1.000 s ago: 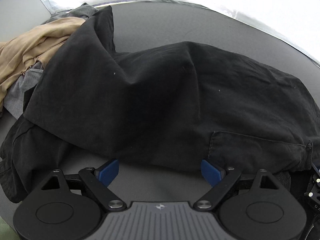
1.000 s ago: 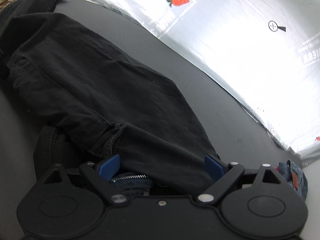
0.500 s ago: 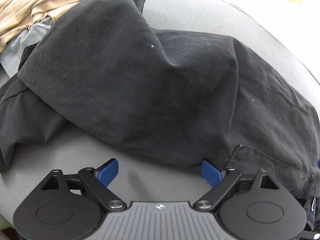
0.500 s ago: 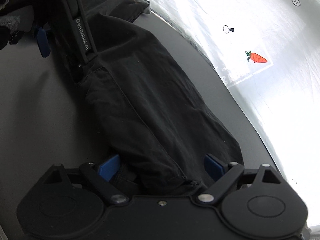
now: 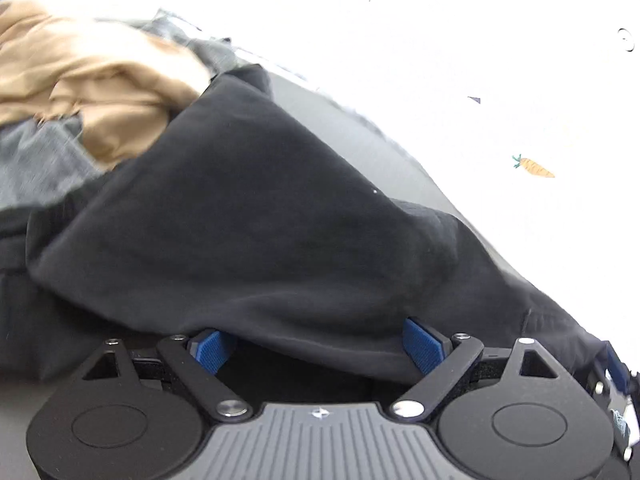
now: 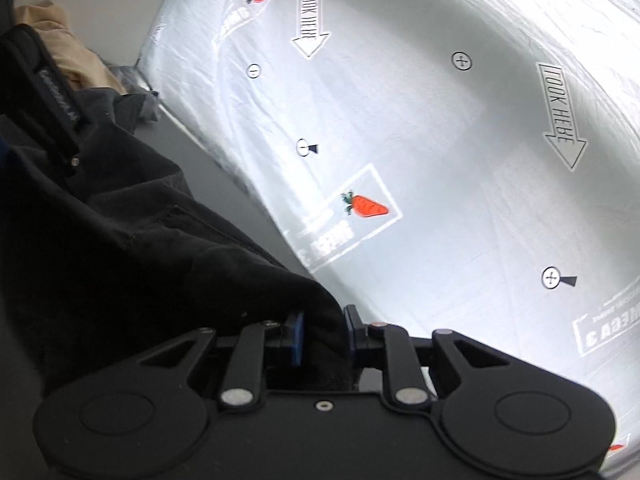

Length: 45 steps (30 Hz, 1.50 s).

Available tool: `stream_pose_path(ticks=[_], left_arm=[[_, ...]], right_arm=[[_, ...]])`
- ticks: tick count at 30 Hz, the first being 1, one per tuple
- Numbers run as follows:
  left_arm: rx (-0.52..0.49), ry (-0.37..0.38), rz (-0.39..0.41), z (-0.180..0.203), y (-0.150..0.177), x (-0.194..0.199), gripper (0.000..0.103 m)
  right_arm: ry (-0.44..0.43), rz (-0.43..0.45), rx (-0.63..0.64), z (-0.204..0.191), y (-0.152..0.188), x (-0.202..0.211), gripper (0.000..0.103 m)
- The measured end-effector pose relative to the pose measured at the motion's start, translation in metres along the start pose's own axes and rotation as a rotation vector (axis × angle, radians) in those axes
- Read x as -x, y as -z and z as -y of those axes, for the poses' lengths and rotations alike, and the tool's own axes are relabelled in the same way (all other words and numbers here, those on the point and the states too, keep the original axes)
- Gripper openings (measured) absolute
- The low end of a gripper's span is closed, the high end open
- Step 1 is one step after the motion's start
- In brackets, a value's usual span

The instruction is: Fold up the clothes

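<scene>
A black garment (image 5: 260,220) lies spread over the grey table (image 5: 360,140). Its near edge drapes between the wide-apart blue pads of my left gripper (image 5: 316,344), which stands open and does not press on the cloth. In the right wrist view my right gripper (image 6: 324,334) has its jaws closing, and the pads pinch a bunched corner of the black garment (image 6: 120,260). The left gripper's black body (image 6: 52,92) shows at the far left of that view, over the same garment.
A tan garment (image 5: 100,80) and a grey one (image 5: 36,152) are heaped at the garment's far left end. A silver-white sheet (image 6: 440,140) printed with carrots and arrows runs along the table's far edge (image 6: 216,184).
My right jaws went from wide apart to pinched on the black garment's corner. Both grippers rose and tilted up. The garment's edge now lies over the left pads, which stayed wide.
</scene>
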<state>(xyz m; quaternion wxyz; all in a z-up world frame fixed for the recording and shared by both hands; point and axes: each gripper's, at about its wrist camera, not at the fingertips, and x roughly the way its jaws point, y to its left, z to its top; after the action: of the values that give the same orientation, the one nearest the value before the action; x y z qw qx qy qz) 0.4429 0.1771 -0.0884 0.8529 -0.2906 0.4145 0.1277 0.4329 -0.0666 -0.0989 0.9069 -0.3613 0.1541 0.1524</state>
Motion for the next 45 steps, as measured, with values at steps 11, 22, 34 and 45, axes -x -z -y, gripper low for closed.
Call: stream_pose_path(ticks=[11,22,34,45], left_arm=[[-0.286,-0.022,0.048,0.069,0.006,0.006,0.095],[-0.334,-0.107,-0.229,0.032,0.124,0.009,0.095],[-0.582,-0.171,-0.212,0.063,0.164,0.057,0.095],[-0.597,-0.260,-0.231,0.038,0.214,0.089,0.095]], right_arm=[[0.138,-0.183,-0.323,0.106,0.012,-0.077,0.067],[-0.113,-0.678,-0.539,0.047,0.172,0.109,0.077],[-0.335,-0.521,-0.611,0.005,0.154,0.152,0.073],[-0.182,-0.681,-0.660,-0.032,0.181,0.120,0.044]])
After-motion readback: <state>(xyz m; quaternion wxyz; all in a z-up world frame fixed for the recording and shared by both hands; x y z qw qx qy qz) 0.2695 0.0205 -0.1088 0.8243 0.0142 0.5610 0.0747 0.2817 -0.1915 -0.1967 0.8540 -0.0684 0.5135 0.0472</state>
